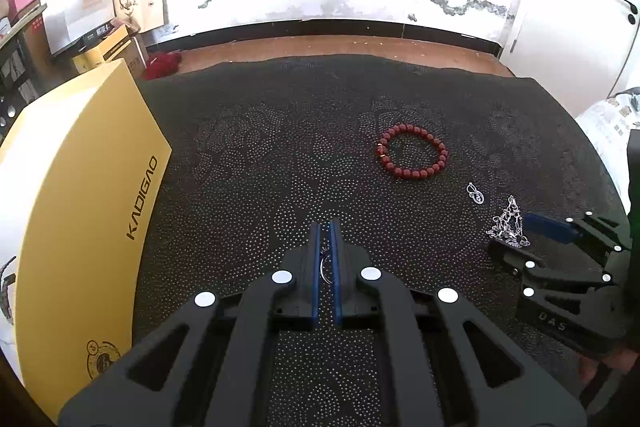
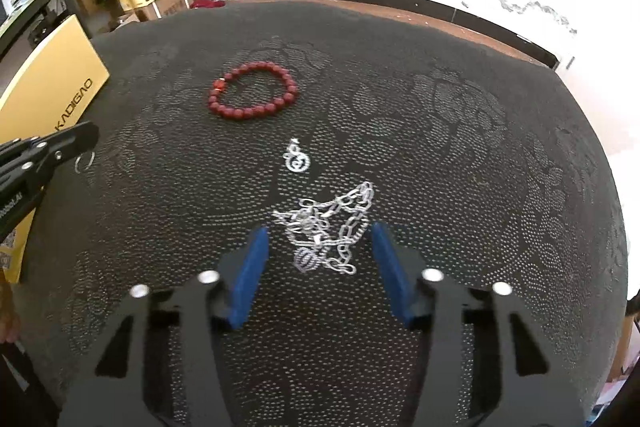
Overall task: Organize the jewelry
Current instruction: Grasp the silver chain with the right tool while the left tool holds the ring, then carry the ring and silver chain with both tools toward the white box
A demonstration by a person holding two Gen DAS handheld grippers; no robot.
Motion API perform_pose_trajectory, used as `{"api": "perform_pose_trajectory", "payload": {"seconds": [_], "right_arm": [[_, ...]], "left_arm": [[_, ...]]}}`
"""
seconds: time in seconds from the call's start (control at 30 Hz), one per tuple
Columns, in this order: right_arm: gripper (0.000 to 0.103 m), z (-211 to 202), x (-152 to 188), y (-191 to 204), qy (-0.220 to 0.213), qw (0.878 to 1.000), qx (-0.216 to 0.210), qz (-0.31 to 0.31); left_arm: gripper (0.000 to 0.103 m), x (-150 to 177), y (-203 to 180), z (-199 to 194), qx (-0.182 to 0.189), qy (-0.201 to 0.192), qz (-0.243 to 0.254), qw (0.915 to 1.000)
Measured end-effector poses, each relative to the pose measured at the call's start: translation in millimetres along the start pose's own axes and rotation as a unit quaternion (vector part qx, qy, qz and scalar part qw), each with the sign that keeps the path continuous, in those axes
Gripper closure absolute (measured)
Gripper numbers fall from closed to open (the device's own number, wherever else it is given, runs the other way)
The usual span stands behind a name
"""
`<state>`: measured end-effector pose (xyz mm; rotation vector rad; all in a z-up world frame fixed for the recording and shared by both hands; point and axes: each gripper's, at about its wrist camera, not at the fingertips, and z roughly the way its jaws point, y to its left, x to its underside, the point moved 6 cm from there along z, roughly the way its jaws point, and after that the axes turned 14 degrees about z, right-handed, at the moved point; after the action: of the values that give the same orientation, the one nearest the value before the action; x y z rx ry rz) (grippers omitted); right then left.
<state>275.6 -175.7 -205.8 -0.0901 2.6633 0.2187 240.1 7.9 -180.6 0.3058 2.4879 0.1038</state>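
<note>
A red bead bracelet (image 1: pixel 412 151) lies on the black dotted mat (image 1: pixel 280 155); it also shows in the right wrist view (image 2: pixel 252 91). A small silver pendant (image 2: pixel 296 158) lies nearer, and a tangled silver chain (image 2: pixel 330 227) sits between the open blue pads of my right gripper (image 2: pixel 320 233). My left gripper (image 1: pixel 325 227) is shut on a thin silver ring (image 1: pixel 326 269), just above the mat. In the right wrist view the ring (image 2: pixel 85 161) hangs below the left gripper's tip (image 2: pixel 72 139). The yellow KADIGAO box (image 1: pixel 80 195) stands to the left.
Cardboard boxes and bags (image 1: pixel 100 15) are stacked on the floor at the back left. A wooden floor strip (image 1: pixel 340 47) and white wall lie beyond the mat's far edge. A white sack (image 1: pixel 608 123) sits at the right.
</note>
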Motion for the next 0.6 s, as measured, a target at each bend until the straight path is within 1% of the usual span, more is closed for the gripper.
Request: {"api": "perform_pose_trajectory", "payload": {"seconds": [0.07,0.1,0.13,0.3,0.43,0.6], "right_arm": [[0.076,-2,-2,-1,0.000,1.000,-0.003,0.002],[0.090,-1,-3,0,0.003,1.000,-0.008,0.009],[0.092,-2,-4,-1,0.005,1.000,-0.008,0.008],[0.094,-2,-4,6,0.002,1.000,-0.001,-0.004],[0.094,-5,-2,4,0.003,1.000,-0.002,0.006],[0.094,-27,-13,7,-0.018,1.000,-0.009,0.012]], "left_arm": [[0.098,0,-1,-1,0.002,0.001,0.000,1.0000],[0.098,-1,-1,-1,0.002,0.001,-0.001,1.0000],[0.098,-1,-1,-1,0.003,0.001,-0.001,1.0000],[0.098,-3,-1,-2,0.003,0.000,-0.001,1.0000],[0.098,-2,1,-1,0.003,0.002,-0.003,1.0000],[0.098,-4,2,-6,0.001,-0.001,0.000,1.0000]]}}
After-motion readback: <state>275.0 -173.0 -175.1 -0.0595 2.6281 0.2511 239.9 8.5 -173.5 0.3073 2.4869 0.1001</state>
